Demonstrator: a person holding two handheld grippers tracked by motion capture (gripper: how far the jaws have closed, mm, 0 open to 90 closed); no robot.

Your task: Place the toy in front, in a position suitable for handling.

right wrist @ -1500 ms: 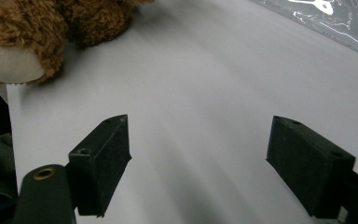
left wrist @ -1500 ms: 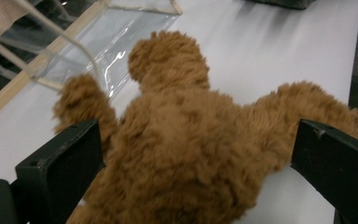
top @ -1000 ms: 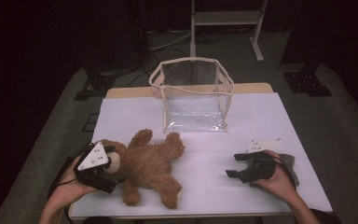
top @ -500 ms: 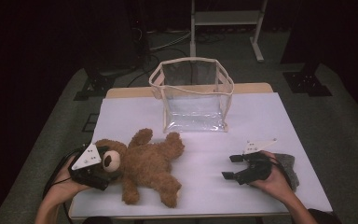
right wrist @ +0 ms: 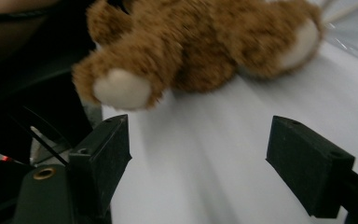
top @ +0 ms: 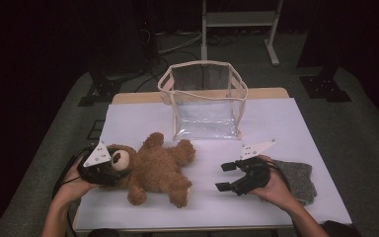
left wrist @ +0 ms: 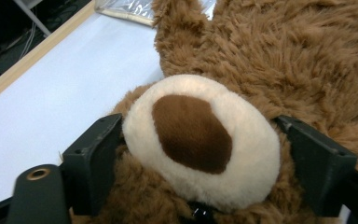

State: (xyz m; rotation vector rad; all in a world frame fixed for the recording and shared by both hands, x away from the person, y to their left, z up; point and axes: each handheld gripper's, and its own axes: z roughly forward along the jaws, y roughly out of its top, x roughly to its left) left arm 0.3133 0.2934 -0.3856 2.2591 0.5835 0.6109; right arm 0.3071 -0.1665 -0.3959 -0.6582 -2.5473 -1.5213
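The left gripper (top: 109, 170) had just been closing on the head of the bear (top: 155, 168), lying before the bag (top: 203, 101). The right gripper (top: 229, 177) stood spread. Next, probably a lift into the bag.

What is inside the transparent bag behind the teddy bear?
Through the clear walls of the transparent bag nothing shows inside; only its shiny bottom is visible. The teddy bear lies outside it.

A shaggy brown plush teddy bear (top: 155, 170) with a smooth cream muzzle lay at lower left of the high view on a matt white table cover (top: 286, 123). Behind it stood a glossy clear plastic bag (top: 205, 106) with cream cloth trim. At lower right lay a rough grey knitted cloth (top: 298, 180).
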